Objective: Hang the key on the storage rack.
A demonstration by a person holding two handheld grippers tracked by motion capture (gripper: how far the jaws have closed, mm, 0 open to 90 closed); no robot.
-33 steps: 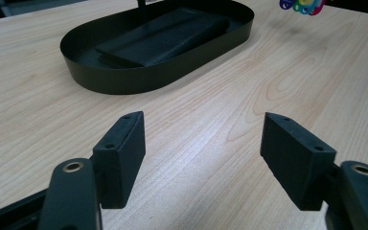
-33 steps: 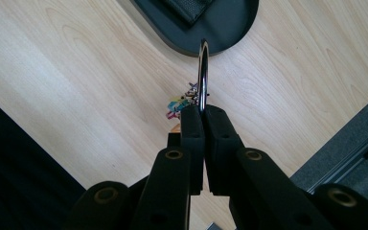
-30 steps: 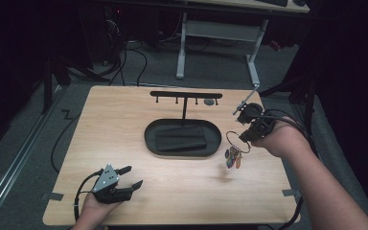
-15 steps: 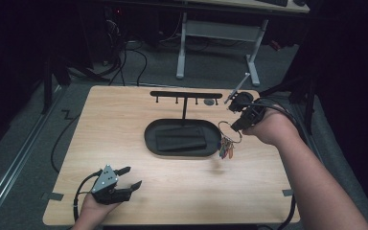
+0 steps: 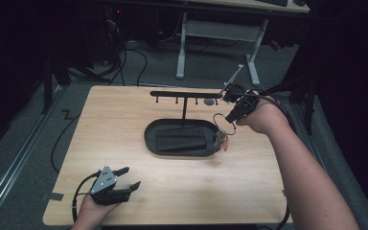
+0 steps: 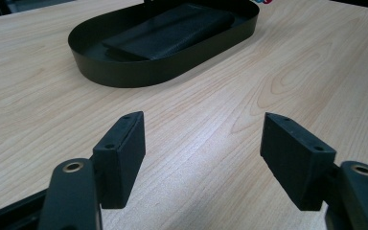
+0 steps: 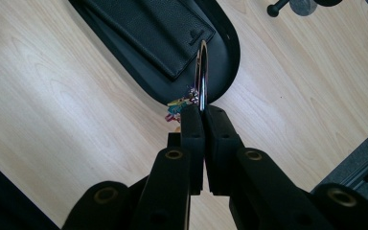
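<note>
My right gripper (image 5: 231,118) (image 7: 202,114) is shut on a metal key ring (image 7: 202,72) (image 5: 220,120), with coloured tags (image 5: 221,140) (image 7: 178,106) dangling from it. It hangs above the right end of the black oval tray (image 5: 149,139) (image 7: 225,57) (image 6: 124,72), which holds a black wallet (image 5: 180,142) (image 7: 148,28) (image 6: 172,31). A black T-shaped rack with hooks (image 5: 184,94) stands behind the tray. My left gripper (image 5: 124,178) (image 6: 203,158) rests open near the table's front left edge, jaws wide apart with nothing between them.
The wooden table (image 5: 124,115) has bare surface left and front of the tray. A small round grey object (image 5: 210,101) (image 7: 303,5) lies under the rack's right end. A desk frame (image 5: 215,33) and cables stand on the floor beyond.
My right gripper has carried the key ring to the left and farther back, from the table right of the tray toward the tray's right end. The left gripper has stayed put.
</note>
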